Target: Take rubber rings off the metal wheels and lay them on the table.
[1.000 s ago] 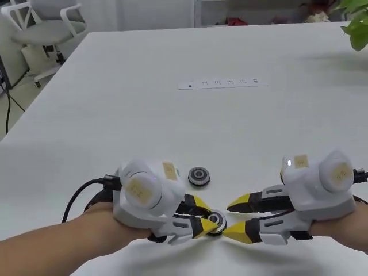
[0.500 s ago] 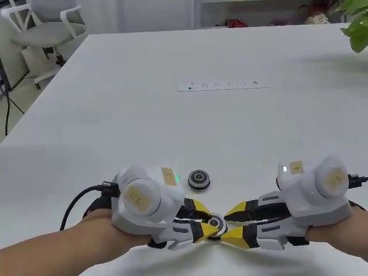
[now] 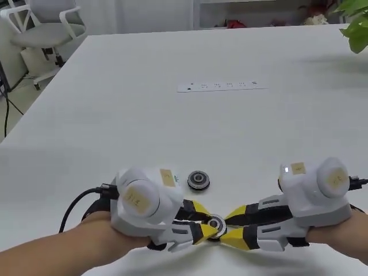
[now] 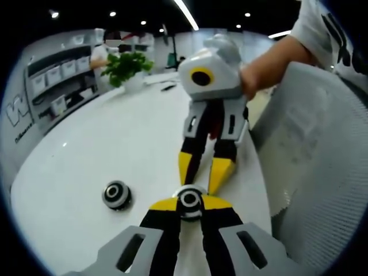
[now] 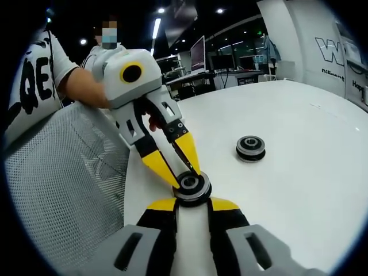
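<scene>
A small metal wheel (image 3: 215,223) with a dark rubber ring is held just above the white table (image 3: 172,126), near its front edge. My left gripper (image 3: 208,227) is shut on it from the left. My right gripper (image 3: 225,226) meets it from the right, yellow tips closed against the same wheel. In the left gripper view the wheel (image 4: 190,199) sits between my left gripper (image 4: 190,204) jaws, with the right gripper (image 4: 200,175) coming in from above. A second ringed wheel (image 3: 198,179) lies flat on the table just beyond, also seen as wheel (image 5: 251,147) and wheel (image 4: 117,194).
A white power strip (image 3: 221,86) lies across the middle of the table. A plant (image 3: 356,23) stands at the far right corner and an office chair (image 3: 49,29) beyond the far left corner. A grey mesh chair back (image 5: 69,190) is close behind the hands.
The right gripper moved left toward the held wheel and narrowed its jaws from wide open onto it. The left gripper kept its hold, almost still.
</scene>
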The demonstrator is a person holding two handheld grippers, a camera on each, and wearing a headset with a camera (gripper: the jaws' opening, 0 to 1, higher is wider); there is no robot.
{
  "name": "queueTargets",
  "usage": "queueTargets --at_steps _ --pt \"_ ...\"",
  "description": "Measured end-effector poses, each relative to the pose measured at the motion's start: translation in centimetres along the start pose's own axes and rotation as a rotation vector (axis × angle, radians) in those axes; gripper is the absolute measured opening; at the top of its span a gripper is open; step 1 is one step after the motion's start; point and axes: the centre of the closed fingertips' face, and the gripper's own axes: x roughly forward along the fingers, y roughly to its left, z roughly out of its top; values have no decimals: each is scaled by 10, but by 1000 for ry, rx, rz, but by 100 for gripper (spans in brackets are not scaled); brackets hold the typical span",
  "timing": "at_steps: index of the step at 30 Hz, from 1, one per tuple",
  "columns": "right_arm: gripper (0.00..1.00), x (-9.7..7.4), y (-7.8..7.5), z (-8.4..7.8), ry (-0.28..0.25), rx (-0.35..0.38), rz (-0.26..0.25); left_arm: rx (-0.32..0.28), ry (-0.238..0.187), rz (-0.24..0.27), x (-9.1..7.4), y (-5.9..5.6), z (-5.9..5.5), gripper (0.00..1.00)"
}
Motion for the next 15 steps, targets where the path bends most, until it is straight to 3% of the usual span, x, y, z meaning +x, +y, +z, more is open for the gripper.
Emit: queueTargets --at_steps 15 --pt "7 -4 -2 -2 18 -7 -17 -2 -1 4 0 0 0 13"
